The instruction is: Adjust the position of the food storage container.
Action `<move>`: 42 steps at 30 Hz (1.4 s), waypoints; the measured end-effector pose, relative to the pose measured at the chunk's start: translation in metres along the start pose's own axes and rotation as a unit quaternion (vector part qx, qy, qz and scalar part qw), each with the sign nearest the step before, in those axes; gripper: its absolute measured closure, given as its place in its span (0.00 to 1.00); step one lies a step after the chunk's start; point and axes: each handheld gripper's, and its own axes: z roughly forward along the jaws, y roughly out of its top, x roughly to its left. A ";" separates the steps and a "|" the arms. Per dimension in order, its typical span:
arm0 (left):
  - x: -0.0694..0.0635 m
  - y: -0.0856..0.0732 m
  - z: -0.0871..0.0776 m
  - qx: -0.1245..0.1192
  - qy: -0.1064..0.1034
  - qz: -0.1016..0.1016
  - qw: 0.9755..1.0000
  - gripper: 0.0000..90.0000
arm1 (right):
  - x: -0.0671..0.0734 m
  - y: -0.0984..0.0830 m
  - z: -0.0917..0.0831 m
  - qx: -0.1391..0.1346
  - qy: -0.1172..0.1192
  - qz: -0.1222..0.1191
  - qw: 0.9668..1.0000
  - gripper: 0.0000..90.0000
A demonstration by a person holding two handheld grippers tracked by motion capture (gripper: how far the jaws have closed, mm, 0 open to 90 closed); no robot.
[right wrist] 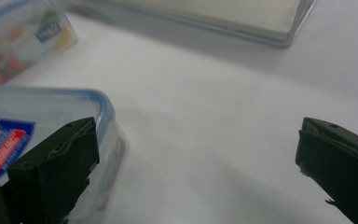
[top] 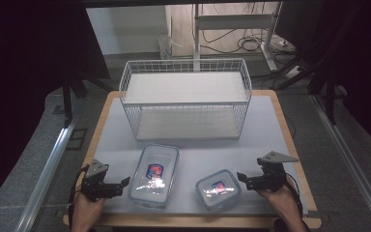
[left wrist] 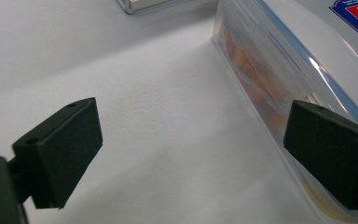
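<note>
At six o'clock on the table (top: 270,121), the large box (top: 153,175) and small box (top: 217,189) are flanked by the left gripper (top: 124,184) and right gripper (top: 242,177), both held wide open and empty; an approach is judged underway, and closing in is called for next.
</note>
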 end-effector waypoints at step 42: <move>0.002 -0.002 0.003 -0.036 -0.017 -0.013 0.999 0.03 | 0.049 0.017 -0.011 0.044 0.073 -0.076 0.993 1.00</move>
